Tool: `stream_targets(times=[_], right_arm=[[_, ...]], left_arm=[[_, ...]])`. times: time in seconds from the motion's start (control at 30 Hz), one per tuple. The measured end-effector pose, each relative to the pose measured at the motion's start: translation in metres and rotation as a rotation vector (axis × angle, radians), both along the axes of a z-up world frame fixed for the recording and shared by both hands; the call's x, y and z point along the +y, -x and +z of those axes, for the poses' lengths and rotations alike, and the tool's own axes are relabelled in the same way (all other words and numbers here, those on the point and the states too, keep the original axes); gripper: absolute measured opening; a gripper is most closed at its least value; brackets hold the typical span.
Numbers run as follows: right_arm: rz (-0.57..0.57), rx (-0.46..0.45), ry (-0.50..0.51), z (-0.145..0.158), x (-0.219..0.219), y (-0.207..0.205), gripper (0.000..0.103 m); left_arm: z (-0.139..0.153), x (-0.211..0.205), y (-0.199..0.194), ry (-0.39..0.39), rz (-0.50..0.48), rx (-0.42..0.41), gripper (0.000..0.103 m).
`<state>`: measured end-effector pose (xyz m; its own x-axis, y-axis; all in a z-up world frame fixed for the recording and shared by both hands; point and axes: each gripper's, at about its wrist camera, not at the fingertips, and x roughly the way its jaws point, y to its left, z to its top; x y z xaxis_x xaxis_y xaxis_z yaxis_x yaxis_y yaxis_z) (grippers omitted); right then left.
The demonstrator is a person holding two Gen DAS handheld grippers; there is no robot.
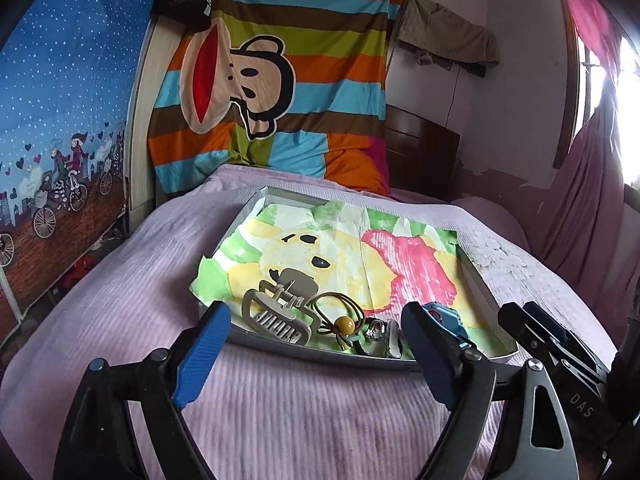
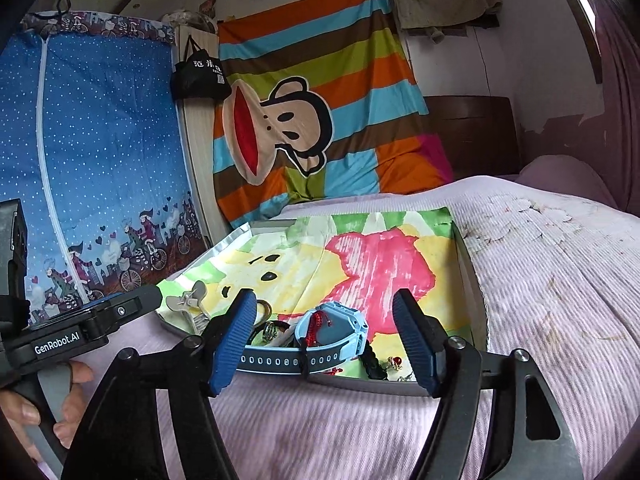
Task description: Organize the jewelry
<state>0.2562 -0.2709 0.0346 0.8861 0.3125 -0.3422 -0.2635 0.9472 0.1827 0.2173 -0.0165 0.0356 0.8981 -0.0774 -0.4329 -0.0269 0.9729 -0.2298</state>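
A shallow grey tray [image 1: 320, 354] lined with a colourful cartoon cloth lies on the bed. Along its near edge lie a beige hair claw clip [image 1: 280, 308], a hair tie with a yellow bead [image 1: 345, 325], a silver ring [image 1: 374, 330] and a light blue watch [image 2: 332, 330] with a red bracelet [image 2: 318, 320] draped on it. Small red earrings [image 2: 396, 362] lie near the tray's front right. My left gripper [image 1: 316, 356] is open and empty, just before the clip and hair tie. My right gripper [image 2: 324, 344] is open, its fingers either side of the watch.
The tray [image 2: 472, 280] sits on a pink ribbed bedspread [image 1: 120, 300]. A striped monkey blanket [image 1: 272, 80] hangs behind, a blue curtain [image 1: 60, 120] at left, a wooden headboard [image 2: 472, 132] at back. The right gripper's body [image 1: 560, 344] is close on the left one's right.
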Motion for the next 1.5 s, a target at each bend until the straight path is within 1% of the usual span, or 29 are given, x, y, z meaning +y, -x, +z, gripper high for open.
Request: stream_targets(times=[0.03, 0.1, 0.17, 0.27, 0.47, 0.67, 0.9, 1.23, 1.37, 1.5], right_arm=[[0.001, -0.006, 0.0, 0.002, 0.0, 0.003, 0.073], [0.001, -0.021, -0.002, 0.005, -0.001, 0.012, 0.084], [0.0, -0.037, 0.002, 0.008, 0.0, 0.021, 0.088], [-0.007, -0.056, 0.006, 0.012, -0.001, 0.033, 0.092], [-0.008, -0.082, -0.02, 0.018, -0.004, 0.055, 0.101], [-0.001, -0.102, -0.003, 0.022, 0.001, 0.078, 0.101], [-0.013, -0.11, -0.009, 0.023, 0.003, 0.107, 0.102], [-0.013, -0.087, 0.005, 0.017, 0.005, 0.139, 0.102], [-0.026, -0.067, -0.002, 0.01, 0.001, 0.149, 0.102], [-0.044, -0.056, 0.001, 0.005, -0.002, 0.158, 0.102]], left_arm=[[0.002, 0.001, 0.003, -0.007, 0.006, -0.009, 0.093], [0.006, 0.002, 0.012, -0.028, 0.028, -0.033, 0.103], [0.009, 0.003, 0.021, -0.04, 0.038, -0.057, 0.103], [0.011, 0.007, 0.031, -0.04, 0.038, -0.067, 0.103], [0.012, 0.012, 0.052, -0.052, 0.048, -0.09, 0.103], [0.011, 0.019, 0.073, -0.054, 0.061, -0.095, 0.103], [0.009, 0.023, 0.098, -0.064, 0.063, -0.103, 0.103], [0.003, 0.018, 0.13, -0.08, 0.038, -0.094, 0.103], [-0.002, 0.013, 0.141, -0.102, 0.026, -0.097, 0.103], [-0.007, 0.011, 0.149, -0.097, 0.019, -0.094, 0.103]])
